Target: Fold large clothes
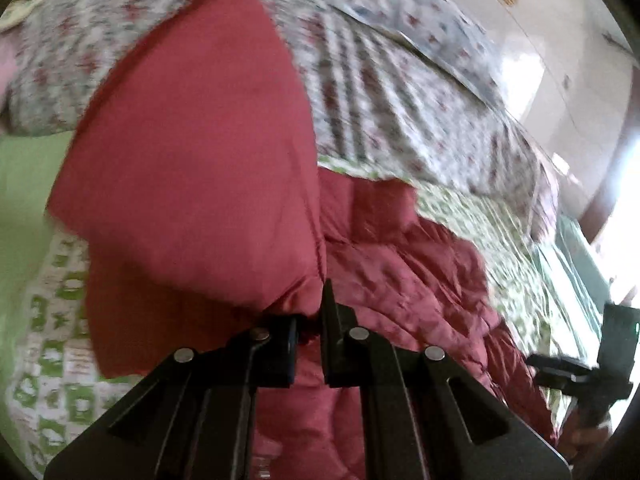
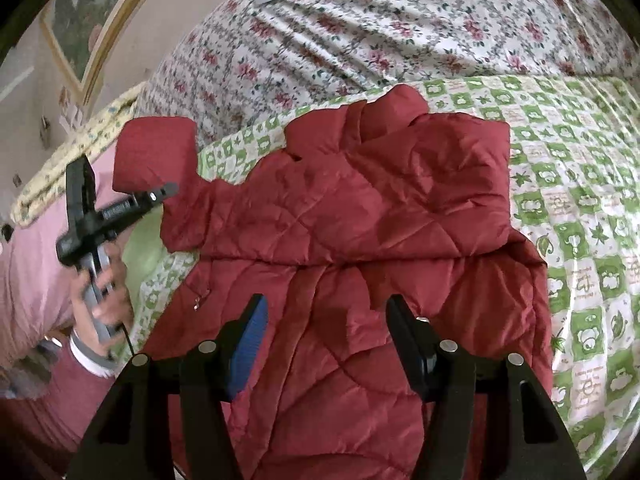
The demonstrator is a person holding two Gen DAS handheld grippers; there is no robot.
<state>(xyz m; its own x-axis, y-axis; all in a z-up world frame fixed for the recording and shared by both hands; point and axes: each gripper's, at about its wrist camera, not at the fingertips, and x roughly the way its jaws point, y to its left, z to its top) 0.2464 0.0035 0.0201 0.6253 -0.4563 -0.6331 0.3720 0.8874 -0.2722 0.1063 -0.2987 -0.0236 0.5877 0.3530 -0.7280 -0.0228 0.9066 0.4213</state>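
Right gripper hovering over the hem end of the dark red quilted puffer jacket, fingers spread, nothing between them, pads not touching fabric. Jacket is lying flat on the green-and-white patchwork bedspread, body already partly doubled over itself, a fold edge crossing it side to side. Long axis is running straight away from the right gripper, hem near, collar far.

Left gripper sitting off the jacket's left side, fingers pressed together and pinching the red quilted sleeve at its cuff end. In the right wrist view the sleeve is hanging lifted, clear of the bed, while the hand works the trigger. Left wrist view is blurred, so exact bite depth is unclear.

Key relation: sleeve is standing out to the left of the body, body lying to the right of the left fingers. Judging from that, the sleeve needs carrying across the long axis onto the torso panel. Left hand owns that move; right is nearer the hem, likely free to pin or smooth.

Beyond the jacket: floral pink-and-white quilt bunched up, then a framed picture on the wall.
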